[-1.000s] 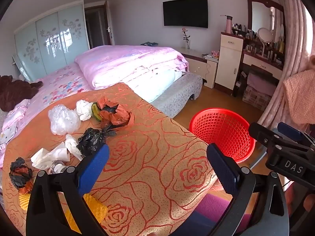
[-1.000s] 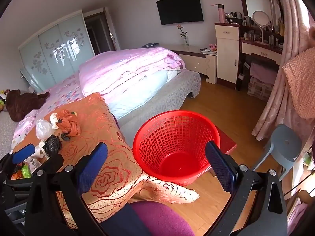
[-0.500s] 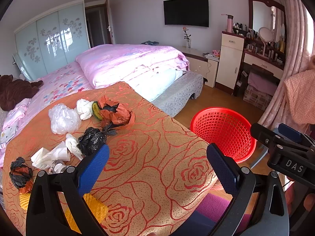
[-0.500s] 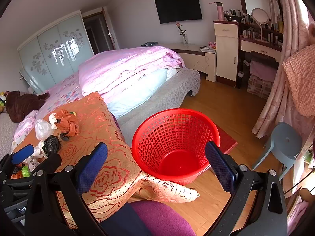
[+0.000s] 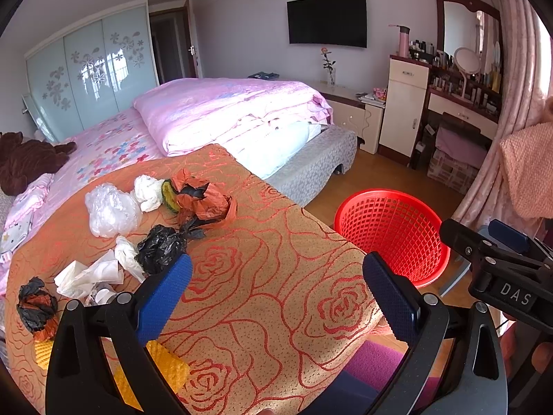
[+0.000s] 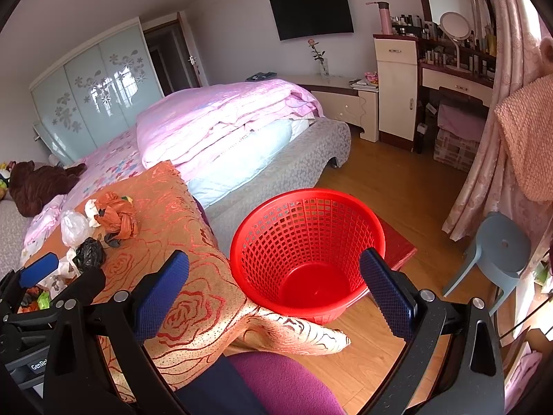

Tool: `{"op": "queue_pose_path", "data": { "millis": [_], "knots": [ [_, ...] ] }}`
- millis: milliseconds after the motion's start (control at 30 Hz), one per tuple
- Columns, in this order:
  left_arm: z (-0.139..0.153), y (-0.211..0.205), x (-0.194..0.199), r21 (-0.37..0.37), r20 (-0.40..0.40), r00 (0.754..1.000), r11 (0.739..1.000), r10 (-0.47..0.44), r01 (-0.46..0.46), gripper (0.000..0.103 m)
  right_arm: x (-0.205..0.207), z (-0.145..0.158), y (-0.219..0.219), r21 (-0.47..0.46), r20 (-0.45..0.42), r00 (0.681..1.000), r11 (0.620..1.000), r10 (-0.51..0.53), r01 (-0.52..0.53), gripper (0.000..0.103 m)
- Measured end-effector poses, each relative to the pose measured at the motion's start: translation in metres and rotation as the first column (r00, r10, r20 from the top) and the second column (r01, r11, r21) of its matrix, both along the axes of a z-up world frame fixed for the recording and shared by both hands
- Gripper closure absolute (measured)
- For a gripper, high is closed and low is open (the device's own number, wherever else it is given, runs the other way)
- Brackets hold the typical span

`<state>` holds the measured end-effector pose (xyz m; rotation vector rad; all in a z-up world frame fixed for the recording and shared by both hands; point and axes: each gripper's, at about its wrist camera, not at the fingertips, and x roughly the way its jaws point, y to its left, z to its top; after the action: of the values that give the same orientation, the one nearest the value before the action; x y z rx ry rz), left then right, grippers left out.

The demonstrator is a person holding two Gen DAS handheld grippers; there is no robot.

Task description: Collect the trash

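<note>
Trash lies on the orange rose-patterned cloth [image 5: 262, 276]: a clear plastic bag [image 5: 110, 209], a white tissue wad [image 5: 148, 192], an orange bag [image 5: 204, 200], a black bag [image 5: 160, 247], white paper [image 5: 90, 273] and a black-and-orange scrap [image 5: 36, 307]. A red mesh basket [image 5: 394, 228] [image 6: 307, 249] stands empty on the floor to the right. My left gripper [image 5: 276, 294] is open above the cloth, holding nothing. My right gripper [image 6: 273, 290] is open over the basket's near rim, also empty.
A bed with a pink folded quilt [image 5: 235, 110] lies behind the cloth. A grey stool [image 6: 501, 245], a pink curtain [image 6: 484, 180] and a dresser [image 6: 397, 86] stand to the right. Wood floor [image 6: 397, 186] shows beyond the basket. A purple-clad knee [image 6: 283, 380] sits below.
Both views have shifted slightly; the basket sits a little lower and nearer in the right wrist view. Both grippers stay open and empty. The trash has not moved.
</note>
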<state>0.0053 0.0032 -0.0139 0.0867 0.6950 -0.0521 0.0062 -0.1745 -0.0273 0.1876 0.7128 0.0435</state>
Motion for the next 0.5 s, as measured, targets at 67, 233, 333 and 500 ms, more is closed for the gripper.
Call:
{"op": "queue_pose_path", "data": {
  "millis": [67,233,333,500],
  "knots": [
    [-0.002,0.0009,-0.0003,-0.001,0.0,1.0,1.0,0.001,-0.001,0.008,0.0001,-0.0004,-0.0002,0.0,0.0,1.0,1.0,-0.002,0.002,0.007],
    [0.0035,-0.0003,-0.0009,0.0,-0.003,1.0,1.0,0.002,-0.002,0.008,0.0004,-0.0003,-0.0002,0.0,-0.001,1.0,1.0,0.002,-0.002,0.007],
    [0.0007,0.0006,-0.0003,0.0,-0.004,1.0,1.0,0.0,0.0,0.008,0.0002,-0.0003,-0.0002,0.0,-0.002,1.0,1.0,0.001,-0.001,0.007],
    [0.0021,-0.0001,0.0004,-0.001,-0.005,1.0,1.0,0.001,-0.001,0.008,0.0,-0.0004,-0.0005,0.001,0.0,1.0,1.0,0.0,0.0,0.007]
  ]
}}
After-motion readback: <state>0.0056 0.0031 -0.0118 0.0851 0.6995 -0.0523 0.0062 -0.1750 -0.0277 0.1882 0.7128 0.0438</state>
